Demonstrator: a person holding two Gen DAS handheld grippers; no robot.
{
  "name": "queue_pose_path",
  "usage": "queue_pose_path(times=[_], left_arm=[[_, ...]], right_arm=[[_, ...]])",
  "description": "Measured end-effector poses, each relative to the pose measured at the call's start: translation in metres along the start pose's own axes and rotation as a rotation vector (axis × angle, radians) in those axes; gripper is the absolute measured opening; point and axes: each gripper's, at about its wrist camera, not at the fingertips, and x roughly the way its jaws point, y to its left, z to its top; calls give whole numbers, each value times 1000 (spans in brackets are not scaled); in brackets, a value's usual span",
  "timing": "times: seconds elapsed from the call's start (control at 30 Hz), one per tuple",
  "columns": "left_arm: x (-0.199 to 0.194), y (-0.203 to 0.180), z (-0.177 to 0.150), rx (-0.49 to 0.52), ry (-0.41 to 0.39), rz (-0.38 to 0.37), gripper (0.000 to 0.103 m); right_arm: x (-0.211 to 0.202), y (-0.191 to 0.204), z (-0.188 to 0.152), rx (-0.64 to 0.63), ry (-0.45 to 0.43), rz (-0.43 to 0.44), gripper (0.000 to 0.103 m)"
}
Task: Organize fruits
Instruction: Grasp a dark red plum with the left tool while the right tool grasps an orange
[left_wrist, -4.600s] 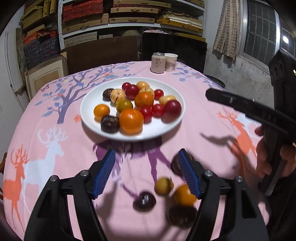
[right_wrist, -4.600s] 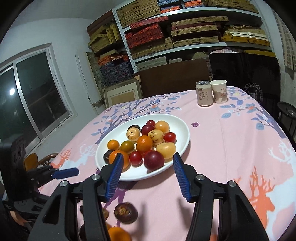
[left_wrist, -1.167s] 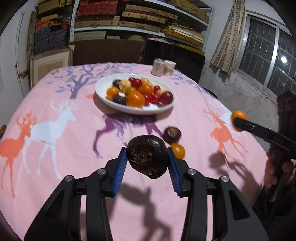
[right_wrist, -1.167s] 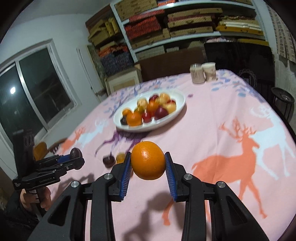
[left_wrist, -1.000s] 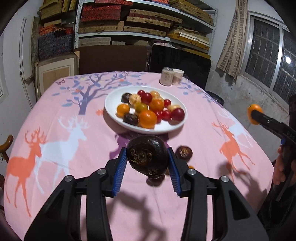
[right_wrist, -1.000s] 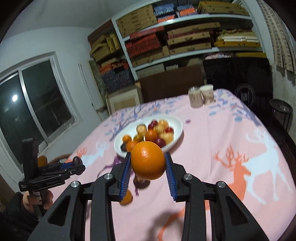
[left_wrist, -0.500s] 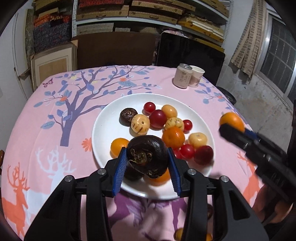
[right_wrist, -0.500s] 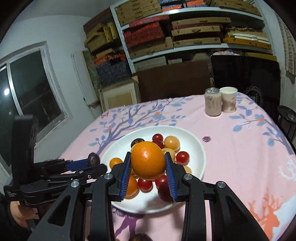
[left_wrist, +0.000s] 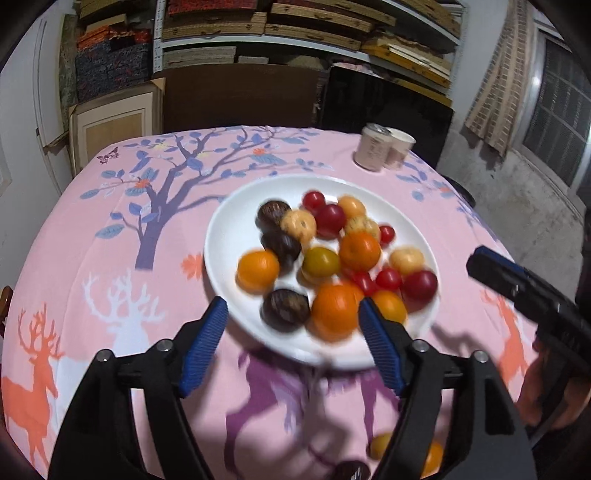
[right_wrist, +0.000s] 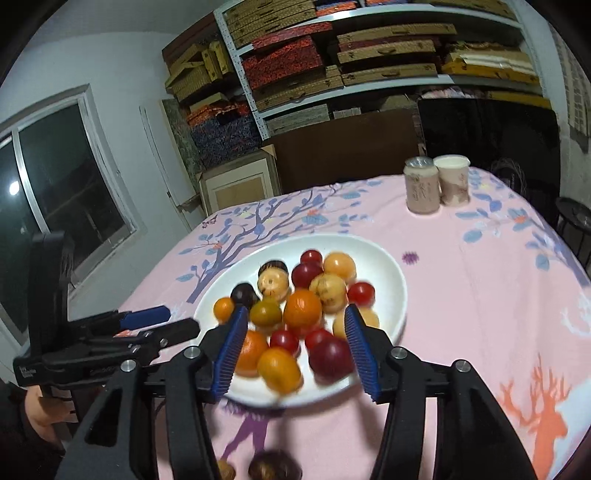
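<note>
The white plate (left_wrist: 229, 236) (right_wrist: 388, 280) holds several fruits: oranges, red, tan and dark brown ones. My left gripper (left_wrist: 291, 319) hangs over the plate's near rim with its jaws opening and nothing between the pads. A blurred dark brown fruit (left_wrist: 280, 245) lies on the plate beyond it. My right gripper (right_wrist: 295, 321) is over the plate's near side, jaws opening too, pads touching nothing. A blurred orange (right_wrist: 279, 369) sits on the plate just below and between its fingers. Each gripper shows in the other's view: the right gripper (left_wrist: 480, 262) and the left gripper (right_wrist: 177, 320).
Three loose fruits lie on the pink tablecloth in front of the plate: a yellow fruit (left_wrist: 380, 445), an orange fruit (left_wrist: 432, 454) and a dark fruit (right_wrist: 273, 469). A can (right_wrist: 421, 188) and a paper cup (right_wrist: 452, 181) stand at the far right. Chairs and shelves are behind the table.
Both grippers came forward and down over the plate. The left let go of the dark brown fruit and the right let go of the orange. Both fruits now lie on the plate.
</note>
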Motion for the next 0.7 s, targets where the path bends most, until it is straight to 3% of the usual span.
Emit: queue_pose_path(times=[0.13,0.27,0.47,0.57,0.63,0.7], left_arm=[[-12,-9,-53,66,74,-48,73],[-19,-21,-92,158,101,-32,73],[-11,-33,-116,220,155,-23,72],[-8,-41,-118,253,140,-12,73],[-5,-40,-116,237,130,-17,67],[-5,-38,-112,221,111,-31,34]], right_arm=[[-15,-4,-35,33,70,10,57],[-37,1,-61,23,67,41,58],[-46,4,-85,-10,51,29,59],[-45,7,-86,-32,61,43,59],[-43,7,-85,-40,72,60,59],[-39,9,-86,-50,97,66,59]])
